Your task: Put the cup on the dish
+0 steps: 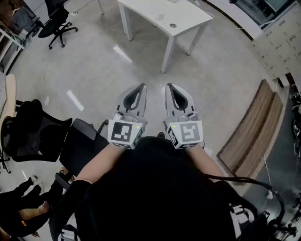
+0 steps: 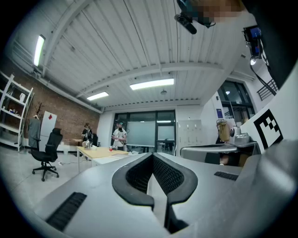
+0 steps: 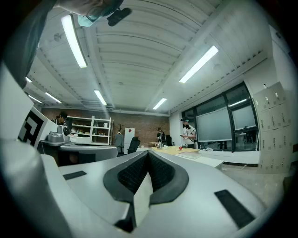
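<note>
Both grippers are held level, side by side, in front of the person's body and above bare floor. My left gripper [image 1: 140,86] has its jaws shut with nothing between them, and its dark pads meet at the tip [image 2: 152,155]. My right gripper [image 1: 168,86] is shut and empty too [image 3: 148,152]. Well ahead of both tips stands a white table [image 1: 188,14]. On it lie a small pale object [image 1: 161,15] and a small round object [image 1: 173,25], too small to tell as cup or dish. No gripper is near them.
Black office chairs [image 1: 33,134] stand at the left, and another chair [image 1: 56,21] is at the far left. A wooden bench [image 1: 254,124] runs along the right. A seated person's legs [image 1: 21,214] show at bottom left. People stand by a distant wood-topped table [image 2: 100,150].
</note>
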A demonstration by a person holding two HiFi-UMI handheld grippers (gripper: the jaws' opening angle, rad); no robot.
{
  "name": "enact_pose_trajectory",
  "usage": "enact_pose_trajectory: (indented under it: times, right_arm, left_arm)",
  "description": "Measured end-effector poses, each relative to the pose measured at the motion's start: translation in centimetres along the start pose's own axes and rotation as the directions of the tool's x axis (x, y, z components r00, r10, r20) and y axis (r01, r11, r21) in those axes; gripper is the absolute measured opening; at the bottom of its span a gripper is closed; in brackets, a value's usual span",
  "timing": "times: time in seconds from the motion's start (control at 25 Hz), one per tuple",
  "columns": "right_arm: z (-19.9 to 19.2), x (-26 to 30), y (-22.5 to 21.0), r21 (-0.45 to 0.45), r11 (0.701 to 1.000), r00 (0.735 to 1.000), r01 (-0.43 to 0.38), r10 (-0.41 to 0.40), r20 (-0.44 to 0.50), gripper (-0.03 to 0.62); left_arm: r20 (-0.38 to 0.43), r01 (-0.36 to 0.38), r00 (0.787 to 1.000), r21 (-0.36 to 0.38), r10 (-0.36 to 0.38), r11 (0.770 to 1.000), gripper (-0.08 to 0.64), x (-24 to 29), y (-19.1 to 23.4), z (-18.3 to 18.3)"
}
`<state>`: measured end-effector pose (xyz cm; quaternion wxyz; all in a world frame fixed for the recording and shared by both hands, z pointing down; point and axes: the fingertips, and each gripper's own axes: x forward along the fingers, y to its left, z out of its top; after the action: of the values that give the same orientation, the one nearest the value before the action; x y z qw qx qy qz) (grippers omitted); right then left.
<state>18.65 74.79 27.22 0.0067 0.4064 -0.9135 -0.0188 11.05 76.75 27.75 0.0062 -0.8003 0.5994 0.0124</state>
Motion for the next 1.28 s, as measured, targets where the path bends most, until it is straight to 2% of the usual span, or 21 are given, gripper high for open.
enact_pose_trajectory:
  times: [0.64, 0.8, 0.92, 1.08, 1.28]
  right_arm:
    - [-0.2, 0.7, 2.2, -0.008, 1.0, 1.0, 0.029, -0.029, -0.009, 0.012]
    - [-1.0, 1.0, 4.9, 0.043, 0.999, 1.0, 0.009, -0.009, -0.007, 0.012]
    - [-1.6, 1.4, 6.6, 0.033, 0.999, 1.0, 0.003, -0.002, -0.026, 0.012]
    - [-1.4, 2.5, 6.5, 0.005, 1.0, 0.999, 0.02, -0.019, -0.026, 0.013]
    - [-2.7, 4.8, 6.3, 0.039, 0.999, 0.999, 0.021, -0.02, -0.026, 0.014]
  left_arm:
    - [-0.01, 0.029, 1.0, -0.03, -0.029, 0.999, 0.008, -1.6, 1.6, -0.3]
    - [-0.006, 0.039, 0.999, -0.04, -0.04, 0.998, 0.008, -3.3, 3.1, -1.1]
    - [-0.017, 0.04, 0.999, -0.062, -0.041, 0.997, 0.008, -4.3, 4.2, -1.8]
    - [-0.021, 0.024, 0.999, -0.058, -0.025, 0.998, 0.008, -4.4, 5.4, -2.1]
    - [-0.038, -0.008, 0.999, -0.073, 0.005, 0.997, 0.008, -3.3, 7.8, -2.9]
